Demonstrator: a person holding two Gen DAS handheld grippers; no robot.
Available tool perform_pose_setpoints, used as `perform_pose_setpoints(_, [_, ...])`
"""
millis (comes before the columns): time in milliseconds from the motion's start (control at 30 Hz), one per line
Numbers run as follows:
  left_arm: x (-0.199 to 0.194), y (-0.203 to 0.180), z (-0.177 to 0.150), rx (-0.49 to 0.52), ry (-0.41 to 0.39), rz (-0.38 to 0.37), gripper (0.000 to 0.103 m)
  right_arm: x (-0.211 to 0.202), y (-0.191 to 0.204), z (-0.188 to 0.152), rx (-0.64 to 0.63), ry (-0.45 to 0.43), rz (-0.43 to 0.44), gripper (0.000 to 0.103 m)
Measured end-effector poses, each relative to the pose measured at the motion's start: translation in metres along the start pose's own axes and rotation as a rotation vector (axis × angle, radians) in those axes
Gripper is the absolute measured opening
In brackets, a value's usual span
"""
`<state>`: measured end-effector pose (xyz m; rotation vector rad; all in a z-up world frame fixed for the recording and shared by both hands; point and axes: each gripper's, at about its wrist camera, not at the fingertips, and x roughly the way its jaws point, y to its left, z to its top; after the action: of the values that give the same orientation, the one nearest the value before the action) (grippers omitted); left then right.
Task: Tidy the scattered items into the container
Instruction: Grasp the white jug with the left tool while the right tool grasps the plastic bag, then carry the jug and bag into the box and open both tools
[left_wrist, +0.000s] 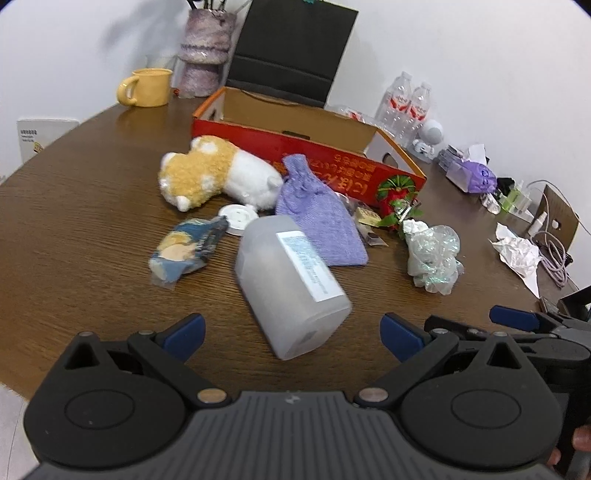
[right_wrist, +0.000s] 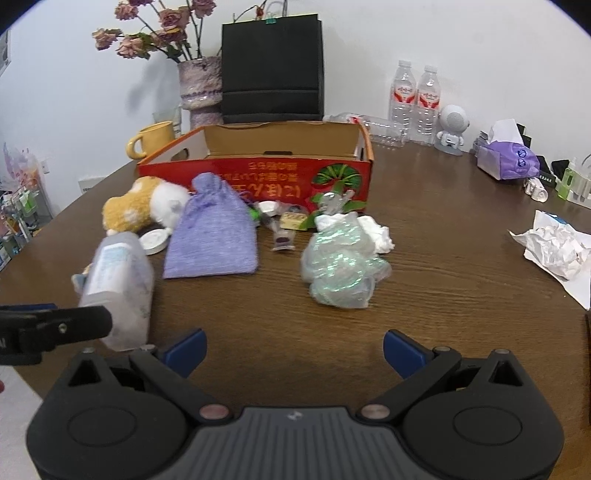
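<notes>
Left hand-held gripper (left_wrist: 291, 330) released, jaws wide, frosted bottle (left_wrist: 291, 284) lying just ahead between them, near side of the red box (left_wrist: 295, 146). Right hand-held gripper (right_wrist: 293, 349) released, nothing held. Close across the bottle's middle; smooth plastic may slip. Lift clear of the pouch (left_wrist: 317, 218).

Both my wrist cameras sit low over the tabletop (left_wrist: 92, 206), facing the red box (left_wrist: 295, 147) near the wall; both share the clutter before it.

Home or office room: wooden table (right_wrist: 424, 229), flower vase (right_wrist: 199, 88), mug (right_wrist: 151, 140).
</notes>
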<state>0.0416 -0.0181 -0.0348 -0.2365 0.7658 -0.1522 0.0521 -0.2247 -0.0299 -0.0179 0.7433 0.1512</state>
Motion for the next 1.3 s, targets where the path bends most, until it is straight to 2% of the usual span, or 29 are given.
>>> perform_pose_setpoints(267, [0.019,-0.013,0.014,0.018,0.024,0.032,0.103,0.017,-0.018,0.011,-0.021,-0.027,-0.024,0.102])
perform_pose_setpoints(533, [0.036,-0.013,0.024,-0.024,0.026,0.077,0.103,0.04,-0.033,0.027,-0.036,-0.058,-0.026,0.101])
perform_pose_setpoints(633, [0.043,-0.014,0.025,-0.023,0.04,0.083,0.102,0.05,-0.035,0.032,-0.069,-0.055,-0.03,0.095])
perform_pose_setpoints(700, [0.045,-0.014,0.025,-0.016,0.048,0.08,0.098,0.056,-0.037,0.035,-0.075,-0.054,-0.026,0.092])
perform_pose_setpoints(733, [0.047,-0.014,0.025,-0.018,0.051,0.083,0.096,0.059,-0.037,0.036,-0.08,-0.054,-0.023,0.087])
perform_pose_setpoints(800, [0.049,-0.013,0.025,-0.019,0.057,0.087,0.083,0.064,-0.038,0.039,-0.087,-0.05,-0.016,0.081])
perform_pose_setpoints(900, [0.05,-0.011,0.024,-0.026,0.057,0.085,0.072,0.069,-0.038,0.04,-0.091,-0.05,0.005,0.073])
perform_pose_setpoints(933, [0.049,-0.01,0.024,-0.026,0.051,0.085,0.069,0.07,-0.038,0.041,-0.091,-0.052,0.018,0.062])
perform_pose_setpoints(1000, [0.048,-0.01,0.023,-0.012,0.04,0.089,0.057,0.07,-0.039,0.039,-0.077,-0.056,0.058,0.05])
perform_pose_setpoints(1100, [0.046,-0.01,0.022,-0.002,0.018,0.1,0.046,0.068,-0.037,0.036,-0.064,-0.074,0.074,0.043])
perform_pose_setpoints(1300, [0.039,-0.01,0.019,0.029,-0.012,0.094,0.042,0.058,-0.034,0.034,-0.065,-0.09,0.073,0.041])
